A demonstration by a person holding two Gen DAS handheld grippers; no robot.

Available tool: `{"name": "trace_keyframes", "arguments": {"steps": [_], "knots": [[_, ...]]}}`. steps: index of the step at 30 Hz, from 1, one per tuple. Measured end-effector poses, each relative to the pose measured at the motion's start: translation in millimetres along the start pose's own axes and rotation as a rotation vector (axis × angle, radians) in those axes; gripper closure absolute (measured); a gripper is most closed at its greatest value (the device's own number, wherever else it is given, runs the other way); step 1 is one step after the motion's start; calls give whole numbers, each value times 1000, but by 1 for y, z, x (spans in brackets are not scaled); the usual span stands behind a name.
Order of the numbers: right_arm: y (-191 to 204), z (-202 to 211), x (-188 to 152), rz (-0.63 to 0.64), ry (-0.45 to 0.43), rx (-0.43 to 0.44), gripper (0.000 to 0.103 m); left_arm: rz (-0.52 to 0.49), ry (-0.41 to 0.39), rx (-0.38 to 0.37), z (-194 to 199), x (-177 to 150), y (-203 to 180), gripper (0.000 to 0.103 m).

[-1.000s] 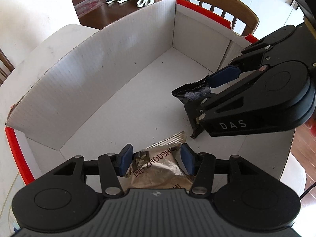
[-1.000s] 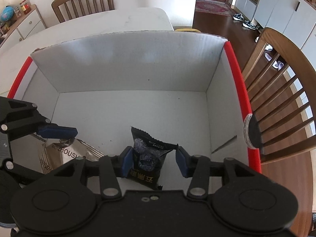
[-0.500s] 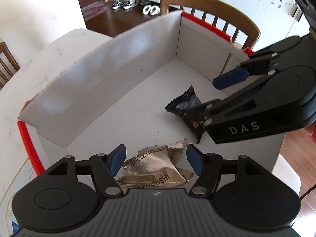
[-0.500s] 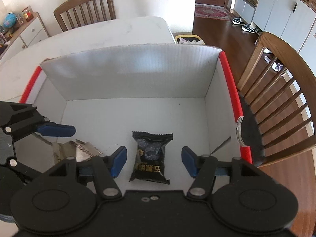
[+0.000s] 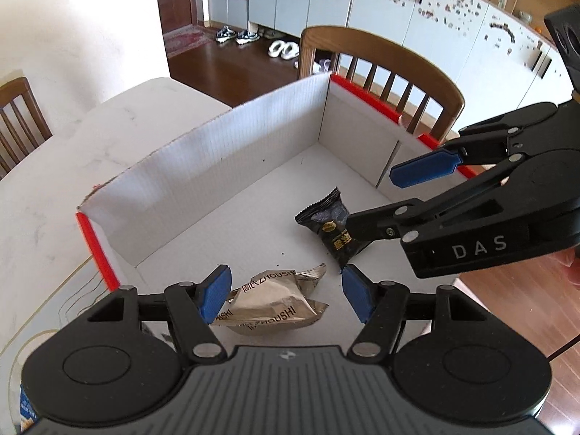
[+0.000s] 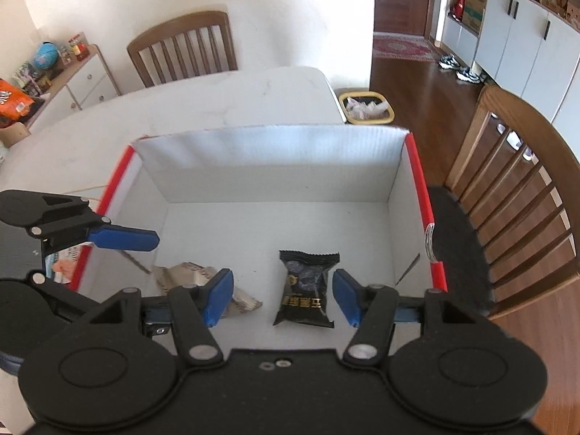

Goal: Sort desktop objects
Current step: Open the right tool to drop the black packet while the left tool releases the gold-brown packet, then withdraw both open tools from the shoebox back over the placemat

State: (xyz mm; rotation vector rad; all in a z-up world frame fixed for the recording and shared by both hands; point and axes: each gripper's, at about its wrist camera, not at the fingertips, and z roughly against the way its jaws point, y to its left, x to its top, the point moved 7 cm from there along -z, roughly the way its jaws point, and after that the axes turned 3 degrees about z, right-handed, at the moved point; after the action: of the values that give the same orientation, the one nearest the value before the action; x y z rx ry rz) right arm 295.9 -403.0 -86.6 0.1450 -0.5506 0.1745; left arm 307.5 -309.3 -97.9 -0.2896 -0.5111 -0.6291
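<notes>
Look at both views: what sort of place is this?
Most likely a home dining area: wooden chairs around a white table, shoes on a wood floor, white cupboards behind.

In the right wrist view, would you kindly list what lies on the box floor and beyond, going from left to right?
Left claw → tan snack packet → black snack packet → red-edged right wall of the box → wooden chair.

The right hand-held gripper (image 5: 369, 199) is covering one end of the black snack packet (image 5: 328, 226) in the left wrist view. The tan wrapper (image 6: 188, 275) is lying partly behind a blue finger (image 6: 217, 295), its print too small to read.
</notes>
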Motion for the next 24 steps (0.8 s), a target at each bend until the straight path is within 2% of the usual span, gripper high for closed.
{"name": "trace_keyframes", "arguments": {"steps": [15,17,19,24], "knots": [[24,48,-7,35,-92,34,41,27,-102,-14,49,-14,-11,36],[26,52,-8,36,-106,24,36,26,-111,-8,53,-17,-11,36],[27,56,-10,37,-125,17,26,38,-116,-6,57,-20,-9,36],[34,66,-12,36,-177,19,13,54,-133,-14,66,-28,-3,23]]}}
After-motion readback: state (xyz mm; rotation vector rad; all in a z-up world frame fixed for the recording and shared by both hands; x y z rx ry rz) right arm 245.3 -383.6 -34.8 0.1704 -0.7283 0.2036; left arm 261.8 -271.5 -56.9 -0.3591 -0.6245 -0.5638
